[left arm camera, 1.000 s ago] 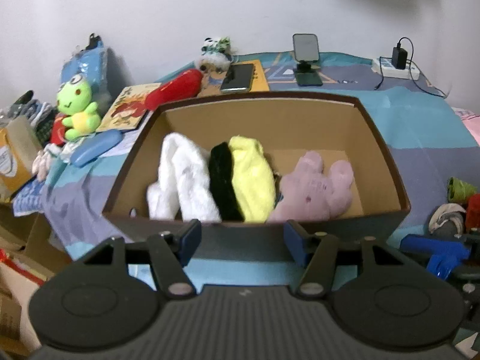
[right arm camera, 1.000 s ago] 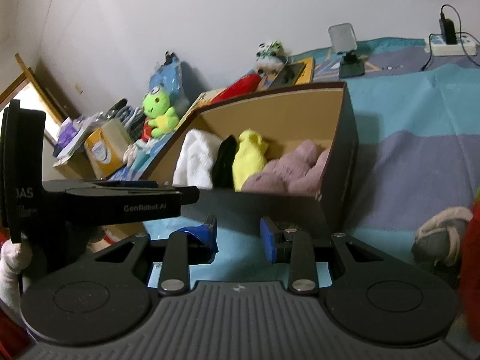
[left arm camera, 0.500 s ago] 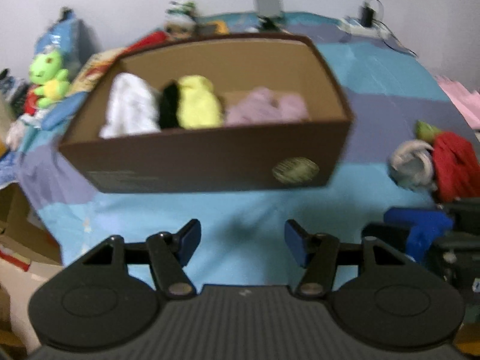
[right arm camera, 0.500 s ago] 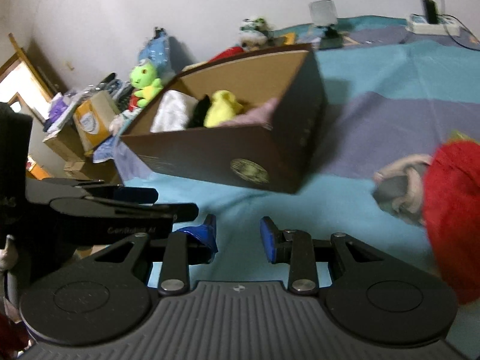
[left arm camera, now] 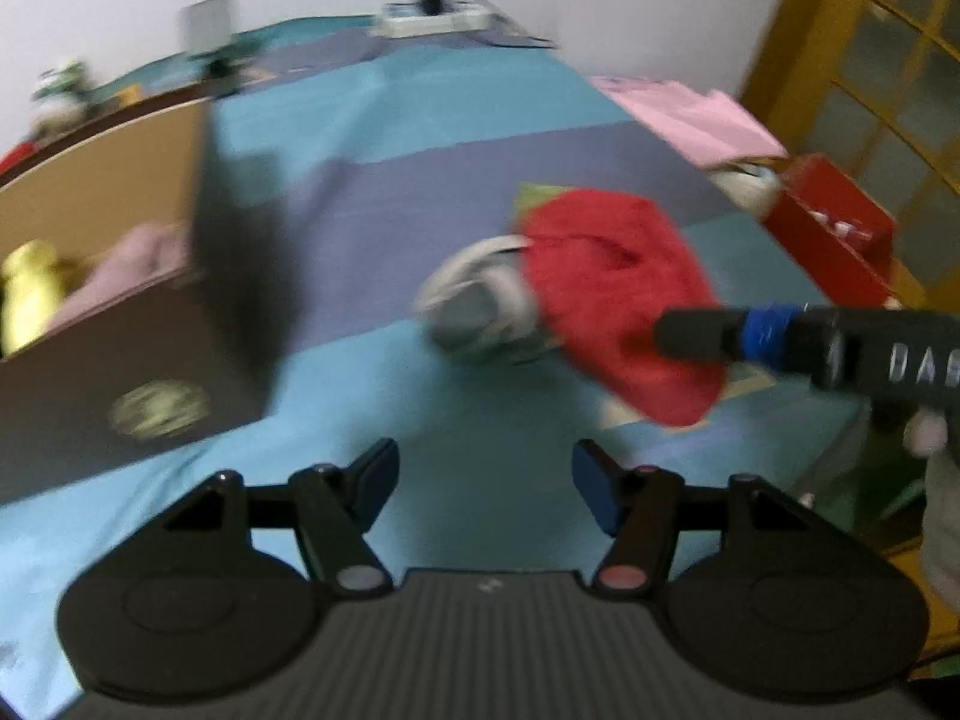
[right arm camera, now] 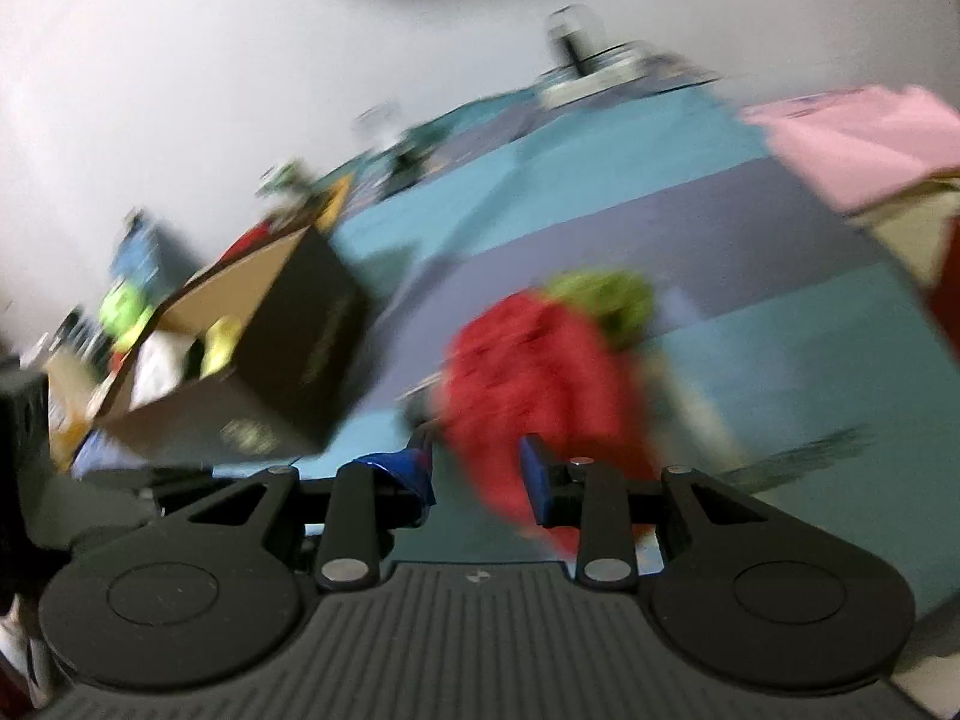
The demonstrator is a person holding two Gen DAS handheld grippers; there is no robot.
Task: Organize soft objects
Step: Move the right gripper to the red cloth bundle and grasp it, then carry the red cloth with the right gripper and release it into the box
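A: Item one, far left: dark cardboard box (left arm camera: 120, 360), open top, standing on the striped bedspread (left arm camera: 420, 228). Contents visible at this end: yellow plush (left arm camera: 27, 282), pink plush (left arm camera: 132, 264).

B: Item two?

A: Grey-and-white soft toy (left arm camera: 480, 306), lying on the bedspread right of the box and well apart from it, touching the next item.

B: Which is?

A: Red plush strawberry (left arm camera: 606, 294), green leafy top (right arm camera: 606, 294) on its far end. Long axis runs roughly from the near right edge of the bed away toward the wall, leaf end farthest from the tongs.

B: Tongs?

A: Left gripper (left arm camera: 485, 480): jaws wide apart, just opened a little further, nothing between them, bare bedspread ahead. The strawberry lies ahead and to its right. Right gripper (right arm camera: 474, 471): jaws apart by a narrower gap, nothing clamped. The strawberry's near end sits directly ahead of its fingertips, partly behind the right finger; contact cannot be told through the blur.

B: Nearer hand?

A: Right, in my judgement. It lines up along the strawberry's length, so it would likely need to close across the narrow width.
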